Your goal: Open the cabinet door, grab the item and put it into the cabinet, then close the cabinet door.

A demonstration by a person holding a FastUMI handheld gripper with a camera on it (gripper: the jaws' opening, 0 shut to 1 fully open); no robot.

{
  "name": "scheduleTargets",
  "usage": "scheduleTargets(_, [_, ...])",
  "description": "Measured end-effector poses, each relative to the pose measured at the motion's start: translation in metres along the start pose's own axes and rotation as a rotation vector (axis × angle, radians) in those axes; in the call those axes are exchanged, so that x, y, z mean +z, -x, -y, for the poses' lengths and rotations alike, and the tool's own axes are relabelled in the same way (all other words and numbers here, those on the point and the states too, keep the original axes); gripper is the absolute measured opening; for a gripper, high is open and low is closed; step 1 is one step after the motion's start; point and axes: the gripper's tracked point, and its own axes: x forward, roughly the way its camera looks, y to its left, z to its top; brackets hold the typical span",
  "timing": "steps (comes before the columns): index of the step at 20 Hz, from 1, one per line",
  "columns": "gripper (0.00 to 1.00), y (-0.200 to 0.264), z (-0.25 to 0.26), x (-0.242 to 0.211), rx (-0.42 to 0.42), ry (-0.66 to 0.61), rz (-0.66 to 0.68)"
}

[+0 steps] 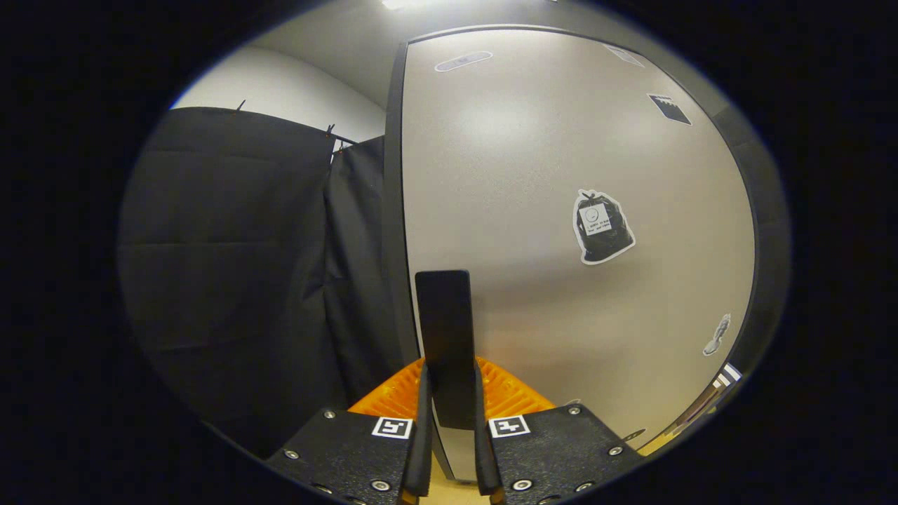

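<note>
The gripper (449, 414) has both fingers pinched on the door handle (443, 337) (stiff, slick-looking); the cabinet door (561, 175) probably swings light.

The gripper (450, 393) is pointing forward and slightly upward, its two fingers rising side by side from the two dark, screw-fastened carriage blocks at the bottom of the gripper view. The fingers are drawn close together, leaving only a narrow gap, and both are pressing on the flat door handle (445, 344) that is standing upright between them, one finger (424, 421) lying against its left face and the other against its right. Each carriage block is carrying a small square marker near its inner corner, and ribbed pads are flaring out behind the fingertips.
</note>
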Motion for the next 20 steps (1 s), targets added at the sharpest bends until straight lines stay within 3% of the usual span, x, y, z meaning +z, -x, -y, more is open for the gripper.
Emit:
scheduleTargets(10, [0.25, 0.044, -0.002, 0.002, 0.111, 0.020, -0.021])
scheduleTargets(20, [0.25, 0.078, 0.005, 0.003, 0.130, 0.018, -0.032])
